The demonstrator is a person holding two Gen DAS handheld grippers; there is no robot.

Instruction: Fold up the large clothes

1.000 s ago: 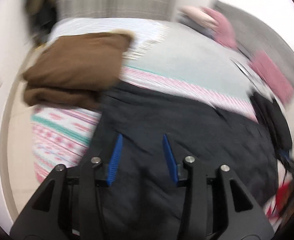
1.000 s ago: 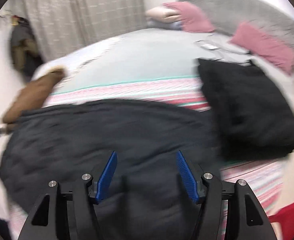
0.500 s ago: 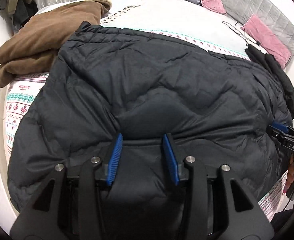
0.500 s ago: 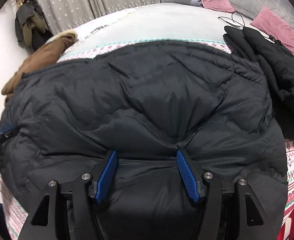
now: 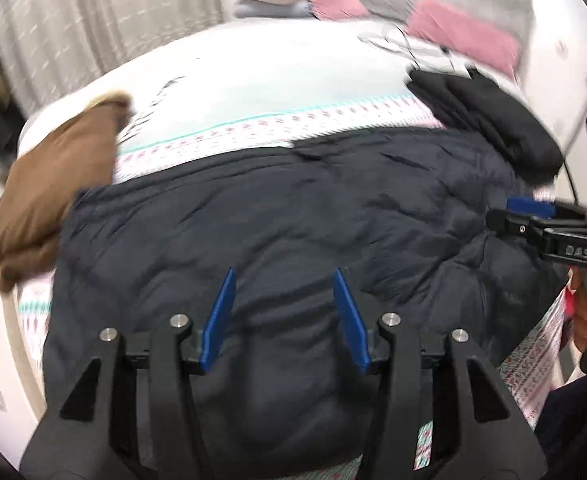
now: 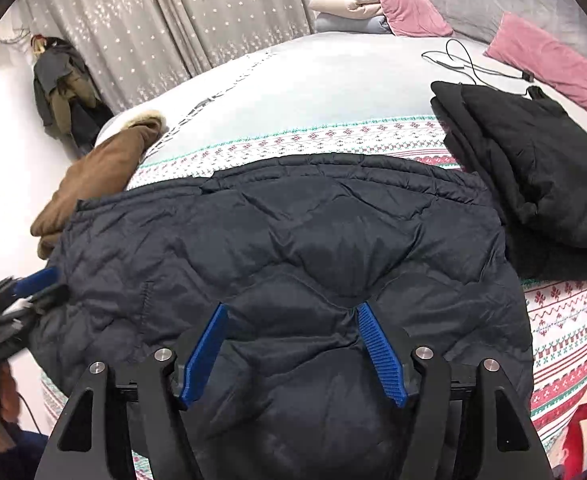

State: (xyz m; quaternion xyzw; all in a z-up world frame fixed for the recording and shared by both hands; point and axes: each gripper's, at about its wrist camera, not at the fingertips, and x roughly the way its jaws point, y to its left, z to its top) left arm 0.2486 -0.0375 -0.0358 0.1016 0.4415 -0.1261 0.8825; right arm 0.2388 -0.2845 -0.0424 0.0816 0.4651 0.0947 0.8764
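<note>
A large dark navy quilted jacket (image 5: 277, 224) lies spread across the near part of the bed; it also fills the right wrist view (image 6: 285, 248). My left gripper (image 5: 283, 280) is open, its blue pads just above the jacket's near edge with nothing between them. My right gripper (image 6: 291, 312) is open over the jacket's near right part, its right pad touching a crease. The right gripper shows at the right edge of the left wrist view (image 5: 533, 212); the left gripper shows at the left edge of the right wrist view (image 6: 33, 284).
A folded brown coat (image 6: 101, 172) lies left of the jacket, a folded black garment (image 6: 533, 168) right of it. The bed has a patterned blanket (image 6: 565, 320), pink pillows (image 6: 549, 60) and a black cable (image 6: 473, 68) at the head. Curtains and hanging clothes (image 6: 61, 88) stand behind.
The jacket has come down and now lies flat on the bed. The left gripper has pulled back and its view has swung; both grippers stay open.
</note>
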